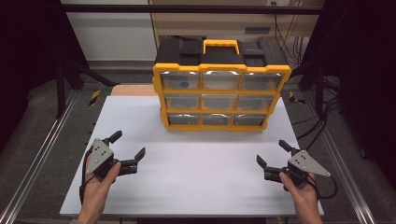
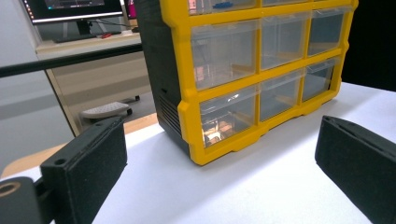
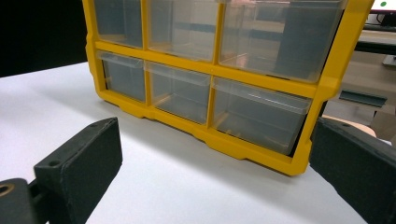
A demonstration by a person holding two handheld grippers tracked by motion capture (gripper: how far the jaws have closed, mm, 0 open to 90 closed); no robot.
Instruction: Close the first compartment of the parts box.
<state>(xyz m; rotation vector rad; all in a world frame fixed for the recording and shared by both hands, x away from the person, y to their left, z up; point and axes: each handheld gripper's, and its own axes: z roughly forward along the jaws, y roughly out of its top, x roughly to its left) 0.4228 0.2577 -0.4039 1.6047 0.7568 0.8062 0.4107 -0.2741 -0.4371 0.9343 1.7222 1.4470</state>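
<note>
Organizer (image 1: 219,88): yellow frame, black top with yellow handle, nine clear drawers in three rows, all pushed in. It stands upright on the white board (image 1: 187,177), at the board's far edge, centred.

Left gripper (image 1: 126,145): near and to the left of the organizer, well apart from it, close to the board's left edge. Jaws spread wide, released, nothing between them. In the left gripper view the jaws frame the organizer's (image 2: 261,70) lower left corner, with bare board (image 2: 224,191) between.

Right gripper (image 1: 272,153): near and to the right of the organizer, well apart from it, close to the board's right edge. Jaws likewise spread, released, holding nothing. In the right gripper view the organizer's (image 3: 210,70) lower right corner sits ahead, across open board (image 3: 187,186).

Open room: the whole stretch of board in front of the organizer, between the two grippers, is bare. Narrow strips of board run beside the organizer's left and right flanks. A small blue item shows in the top-left drawer (image 1: 181,81); its kind is too small to tell.
</note>
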